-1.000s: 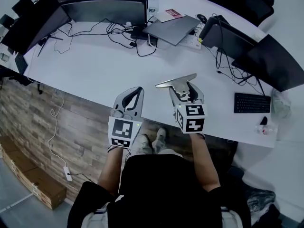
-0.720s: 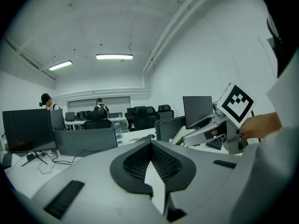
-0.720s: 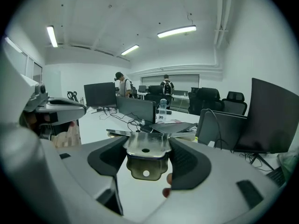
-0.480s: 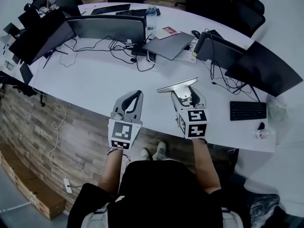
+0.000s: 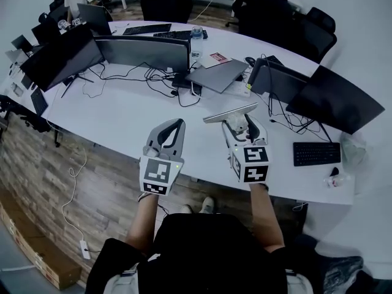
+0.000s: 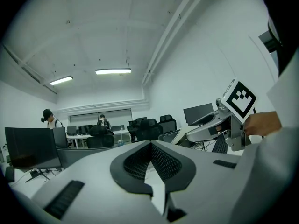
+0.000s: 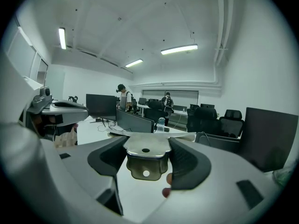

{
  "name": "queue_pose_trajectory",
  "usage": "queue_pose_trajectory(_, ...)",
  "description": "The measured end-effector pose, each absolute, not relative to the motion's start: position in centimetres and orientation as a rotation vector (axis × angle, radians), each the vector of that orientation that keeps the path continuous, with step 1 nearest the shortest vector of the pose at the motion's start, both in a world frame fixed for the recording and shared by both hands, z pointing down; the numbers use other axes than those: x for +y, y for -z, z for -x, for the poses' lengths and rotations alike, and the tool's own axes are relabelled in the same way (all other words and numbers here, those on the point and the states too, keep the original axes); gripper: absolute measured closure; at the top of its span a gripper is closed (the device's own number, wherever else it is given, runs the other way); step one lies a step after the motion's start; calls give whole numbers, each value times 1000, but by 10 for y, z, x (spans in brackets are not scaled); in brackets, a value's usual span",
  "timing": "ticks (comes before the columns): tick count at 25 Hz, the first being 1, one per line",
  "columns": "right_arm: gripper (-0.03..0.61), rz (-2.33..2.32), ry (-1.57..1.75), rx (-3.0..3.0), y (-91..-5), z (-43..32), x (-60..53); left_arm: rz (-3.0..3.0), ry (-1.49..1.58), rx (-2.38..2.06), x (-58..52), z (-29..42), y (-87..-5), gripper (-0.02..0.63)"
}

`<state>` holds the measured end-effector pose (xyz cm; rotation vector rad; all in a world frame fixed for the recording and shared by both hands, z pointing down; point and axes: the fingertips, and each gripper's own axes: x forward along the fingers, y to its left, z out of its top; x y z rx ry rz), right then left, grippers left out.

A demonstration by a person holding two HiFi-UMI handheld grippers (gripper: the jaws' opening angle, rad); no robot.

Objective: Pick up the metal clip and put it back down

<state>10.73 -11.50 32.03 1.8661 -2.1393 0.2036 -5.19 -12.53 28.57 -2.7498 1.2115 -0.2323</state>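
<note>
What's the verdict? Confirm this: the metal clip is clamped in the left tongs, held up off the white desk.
Wrong tongs. The metal clip is clamped in the right tongs, held up off the white desk; the right gripper view shows it between the jaws. The left tongs are shut with nothing in them.

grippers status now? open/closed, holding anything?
Left hand-held gripper: closed, nothing between its jaws.
Right hand-held gripper: closed on the metal clip.
</note>
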Motion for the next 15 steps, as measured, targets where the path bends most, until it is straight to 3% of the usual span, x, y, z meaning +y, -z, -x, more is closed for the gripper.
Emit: queue_pose_trajectory(15, 281, -1892, -109, -2152, -285, -109, -110, 2711, 166, 1181, -125, 47, -256, 604)
